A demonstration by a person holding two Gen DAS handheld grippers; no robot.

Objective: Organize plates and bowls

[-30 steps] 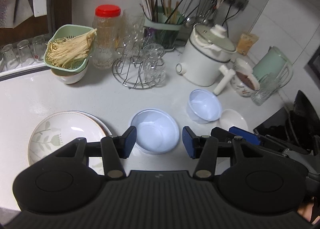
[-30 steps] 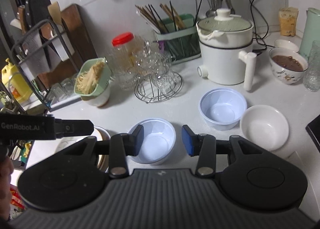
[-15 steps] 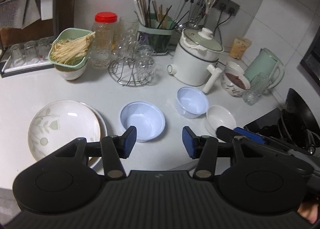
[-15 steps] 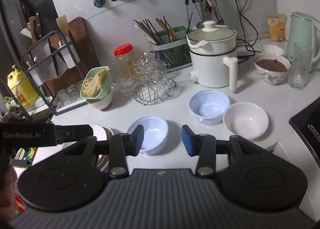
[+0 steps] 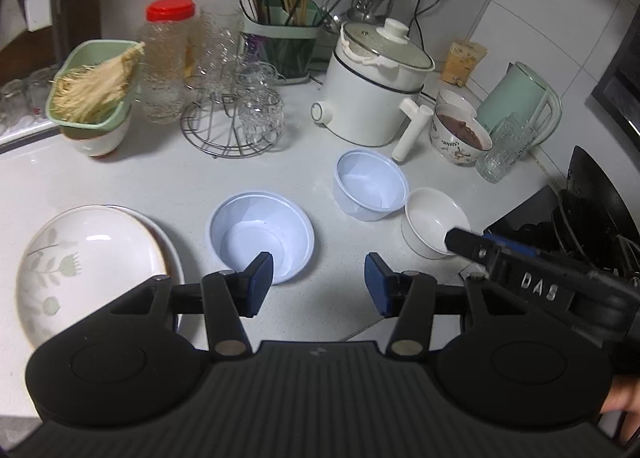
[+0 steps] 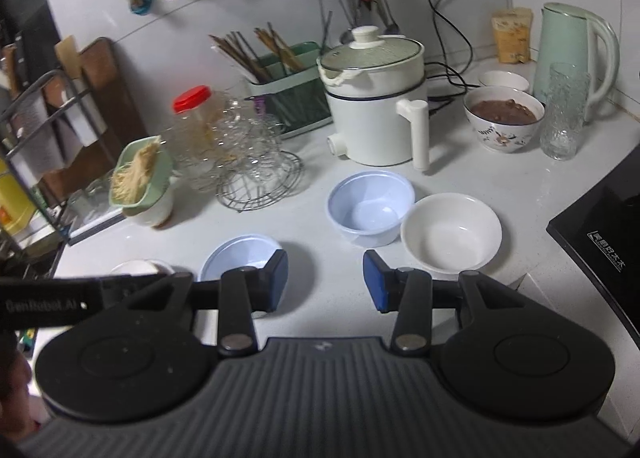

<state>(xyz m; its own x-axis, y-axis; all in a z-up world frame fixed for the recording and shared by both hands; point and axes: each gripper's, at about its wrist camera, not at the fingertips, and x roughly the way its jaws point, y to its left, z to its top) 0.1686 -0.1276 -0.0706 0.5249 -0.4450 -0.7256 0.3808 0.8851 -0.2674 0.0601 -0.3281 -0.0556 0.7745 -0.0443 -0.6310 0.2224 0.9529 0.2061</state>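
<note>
Two stacked plates, the top one with a leaf print, lie at the left of the white counter. A wide pale blue bowl sits just beyond my left gripper, which is open and holds nothing. Further right stand a deeper pale blue bowl and a white bowl, rims nearly touching. My right gripper is open and bare, hovering over the counter in front of the deep blue bowl and the white bowl. The wide bowl shows behind its left finger.
At the back stand a white electric pot, a wire rack of glasses, a chopstick holder, a red-lidded jar and a green strainer of noodles. A bowl of brown food, a tumbler, a kettle and a black hob fill the right.
The left gripper pulled back from the wide bowl, then came in again. The right gripper shifted right, so the wide bowl slid from between its fingers to behind the left finger.
</note>
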